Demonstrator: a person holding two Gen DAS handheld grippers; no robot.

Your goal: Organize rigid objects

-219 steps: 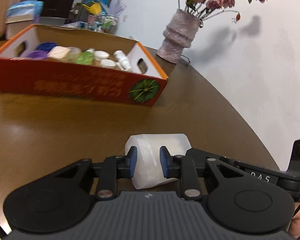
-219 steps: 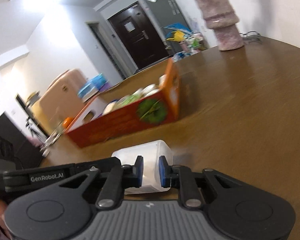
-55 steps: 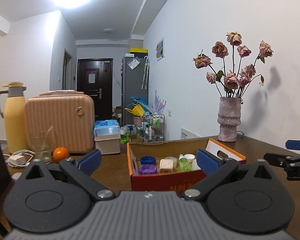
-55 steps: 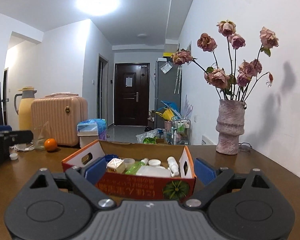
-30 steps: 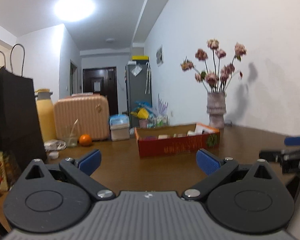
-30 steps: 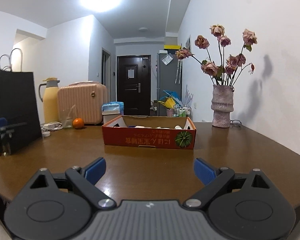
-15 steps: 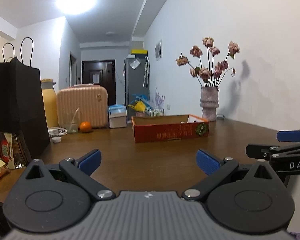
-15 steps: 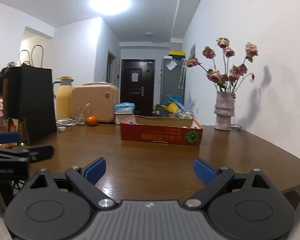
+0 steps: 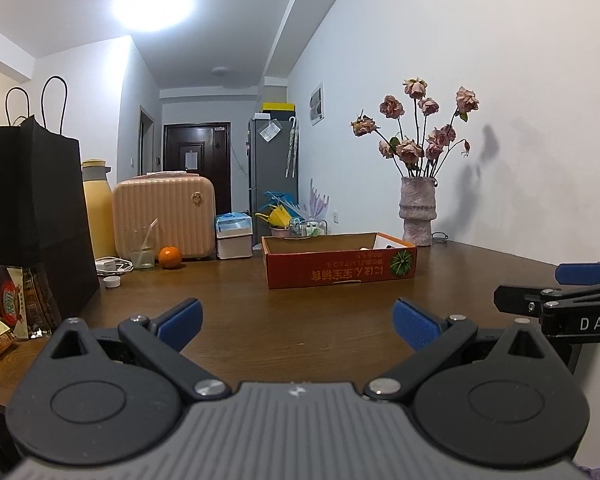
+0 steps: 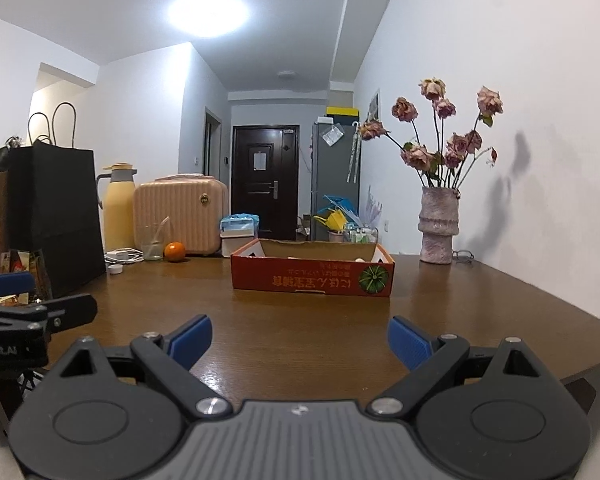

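An orange cardboard box (image 9: 340,264) with small containers inside stands far across the brown table (image 9: 300,320); it also shows in the right wrist view (image 10: 312,272). Only a few white tops peek over its rim. My left gripper (image 9: 298,320) is open and empty, held low near the table's near edge. My right gripper (image 10: 298,344) is open and empty too, level with the left one. The right gripper shows at the right edge of the left wrist view (image 9: 556,296), and the left gripper at the left edge of the right wrist view (image 10: 32,308).
A black paper bag (image 9: 32,216) and snack packets (image 9: 4,312) stand at the left. Behind are a yellow flask (image 9: 98,208), a pink case (image 9: 164,216), a glass (image 9: 140,248), an orange (image 9: 169,257) and a flower vase (image 9: 418,212) by the wall.
Both grippers have pulled back from the box, which looks smaller and farther than a second ago. Both stay open and empty.
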